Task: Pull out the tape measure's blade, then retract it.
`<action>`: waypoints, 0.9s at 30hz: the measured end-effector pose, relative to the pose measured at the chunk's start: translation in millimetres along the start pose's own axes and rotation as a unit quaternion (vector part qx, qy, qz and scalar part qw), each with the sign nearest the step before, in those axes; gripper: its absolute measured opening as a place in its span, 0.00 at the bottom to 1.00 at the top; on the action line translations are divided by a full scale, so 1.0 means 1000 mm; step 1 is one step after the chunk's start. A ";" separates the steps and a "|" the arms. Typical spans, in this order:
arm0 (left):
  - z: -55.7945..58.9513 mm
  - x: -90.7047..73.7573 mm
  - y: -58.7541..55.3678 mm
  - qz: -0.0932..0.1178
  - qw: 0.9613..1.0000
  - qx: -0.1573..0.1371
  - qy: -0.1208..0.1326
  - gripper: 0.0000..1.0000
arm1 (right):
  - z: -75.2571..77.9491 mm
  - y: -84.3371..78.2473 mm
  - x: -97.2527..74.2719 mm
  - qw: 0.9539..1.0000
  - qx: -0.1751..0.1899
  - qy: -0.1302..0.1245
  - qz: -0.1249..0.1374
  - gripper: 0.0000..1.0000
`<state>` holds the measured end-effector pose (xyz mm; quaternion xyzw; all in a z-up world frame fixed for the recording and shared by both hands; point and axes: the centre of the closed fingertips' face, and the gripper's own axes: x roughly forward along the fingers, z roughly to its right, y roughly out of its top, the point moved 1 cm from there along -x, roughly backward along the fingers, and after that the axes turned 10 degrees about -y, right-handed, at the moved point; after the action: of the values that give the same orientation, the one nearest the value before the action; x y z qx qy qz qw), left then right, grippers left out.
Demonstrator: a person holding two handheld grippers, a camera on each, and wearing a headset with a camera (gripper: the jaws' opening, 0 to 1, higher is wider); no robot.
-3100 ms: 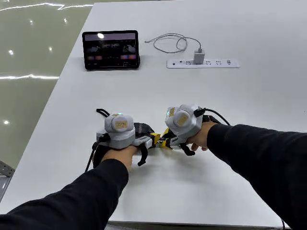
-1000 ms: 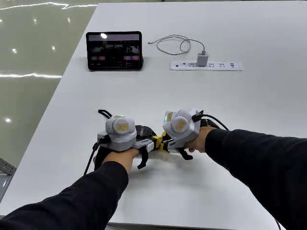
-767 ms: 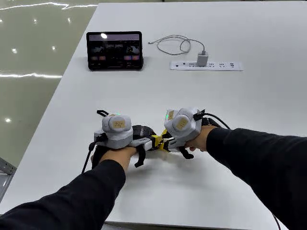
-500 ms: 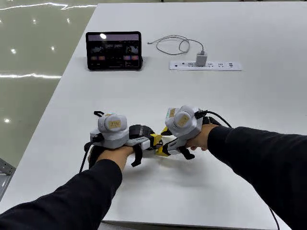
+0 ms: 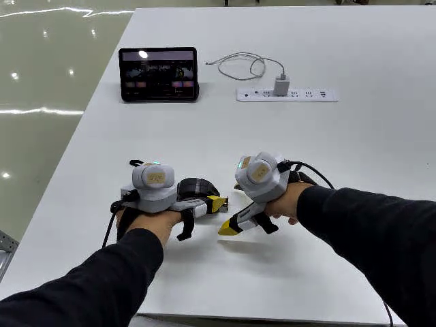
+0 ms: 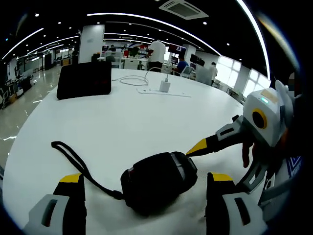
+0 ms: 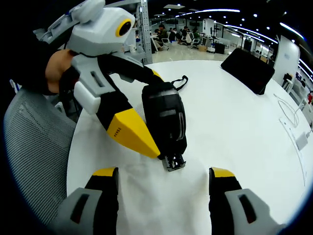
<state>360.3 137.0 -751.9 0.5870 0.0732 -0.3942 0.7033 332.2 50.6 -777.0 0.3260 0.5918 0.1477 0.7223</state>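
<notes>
The black tape measure (image 5: 194,189) lies on the white table (image 5: 327,163), its blade drawn in. In the right gripper view its case (image 7: 165,120) ends in the small metal hook (image 7: 173,162). My left gripper (image 5: 211,196) is open, its jaws astride the case (image 6: 159,181) with gaps on both sides. The tape measure's strap (image 6: 73,156) trails off to the left. My right gripper (image 5: 228,228) is open and holds nothing. It points at the hook from a short way off, with yellow tips low over the table. The left gripper (image 7: 132,132) reaches in beside the case.
A dark tablet (image 5: 158,73) stands at the far left of the table. To its right lies a power strip (image 5: 286,94) with a charger and a looped cable (image 5: 238,65). The table's left edge drops to a glossy floor (image 5: 41,102). A mesh chair (image 7: 34,147) is close behind.
The right gripper has drawn back from the tape measure's tip, toward me and downward. The two grippers' tips, which met at the tape, are now apart. The left gripper shifted slightly left.
</notes>
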 end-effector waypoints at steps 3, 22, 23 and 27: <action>0.005 -0.003 -0.001 -0.001 1.000 0.005 -0.025 1.00 | 0.003 -0.001 -0.007 1.000 0.016 -0.013 0.013 0.76; 0.011 -0.032 -0.010 -0.019 0.993 0.091 -0.066 1.00 | 0.018 -0.025 -0.054 0.989 0.099 -0.080 0.069 0.99; 0.011 -0.034 -0.010 -0.018 0.993 0.094 -0.069 1.00 | 0.019 -0.029 -0.057 0.989 0.100 -0.085 0.067 1.00; 0.009 -0.039 -0.010 -0.017 0.992 0.105 -0.075 1.00 | 0.022 -0.037 -0.070 0.986 0.114 -0.097 0.074 1.00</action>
<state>324.5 147.4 -734.7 0.6246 -0.0119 -0.4546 0.6349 328.5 -25.4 -746.4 0.4621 0.5061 0.1000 0.7213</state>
